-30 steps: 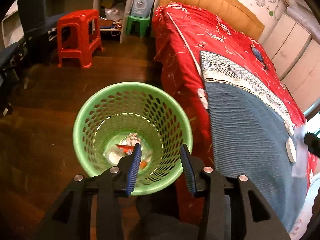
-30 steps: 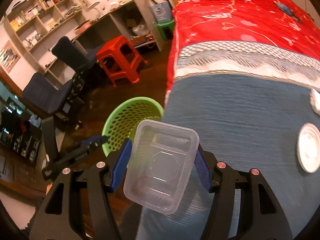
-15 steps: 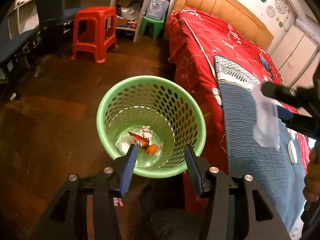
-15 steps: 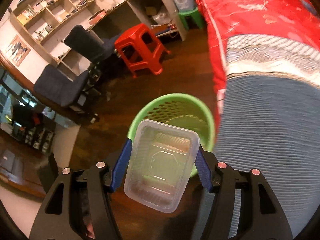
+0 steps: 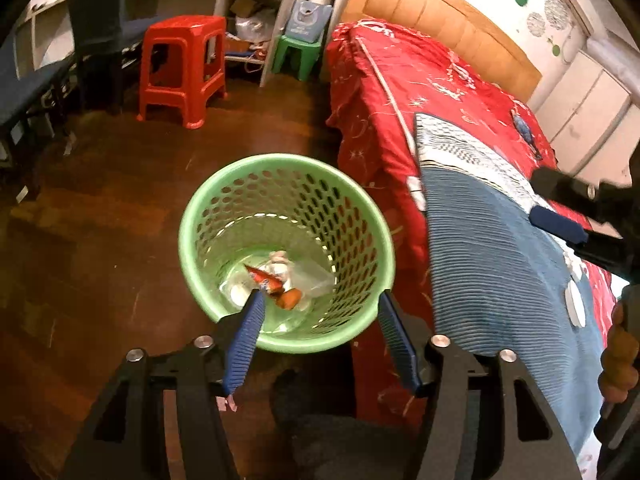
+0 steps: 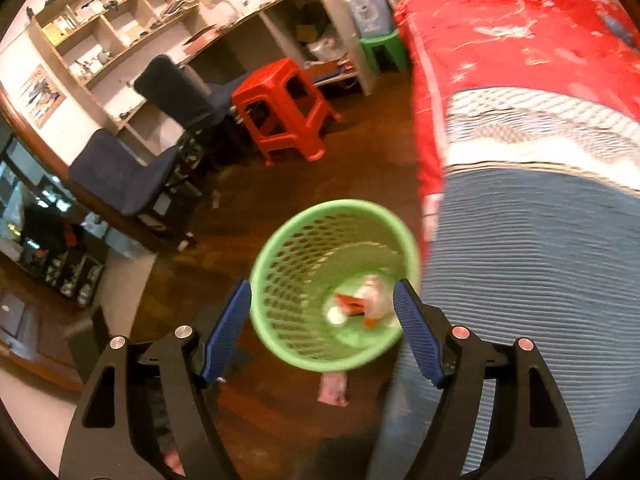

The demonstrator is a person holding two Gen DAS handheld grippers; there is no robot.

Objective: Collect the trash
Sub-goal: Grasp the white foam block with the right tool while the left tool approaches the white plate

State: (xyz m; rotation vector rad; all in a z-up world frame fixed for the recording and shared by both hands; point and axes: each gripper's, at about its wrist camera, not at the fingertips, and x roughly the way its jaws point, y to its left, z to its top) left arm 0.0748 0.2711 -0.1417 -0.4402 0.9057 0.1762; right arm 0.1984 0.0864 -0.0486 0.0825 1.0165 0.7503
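A green perforated basket [image 5: 288,159] stands on the wooden floor against the bed. At its bottom lie a red wrapper [image 5: 262,276], crumpled white paper, an orange scrap and a clear plastic container [image 5: 312,276]. My left gripper [image 5: 320,300] hovers over the basket's near rim, its jaws opening with nothing between them. My right gripper [image 6: 322,286] hangs above the basket [image 6: 336,205], jaws opening and empty, and the clear container [image 6: 380,300] has dropped inside. A white round lid [image 5: 574,304] lies on the blue blanket.
The bed [image 5: 500,264], with a red cover and a blue blanket, borders the basket on the right. A red stool [image 5: 180,68], a green stool [image 5: 298,54] and dark chairs [image 6: 120,176] stand further back. A pink scrap [image 6: 334,388] lies on the floor near the basket.
My right gripper swung from over the bed to above the basket and let go of the clear container, which now lies inside. The left jaws spread wider.
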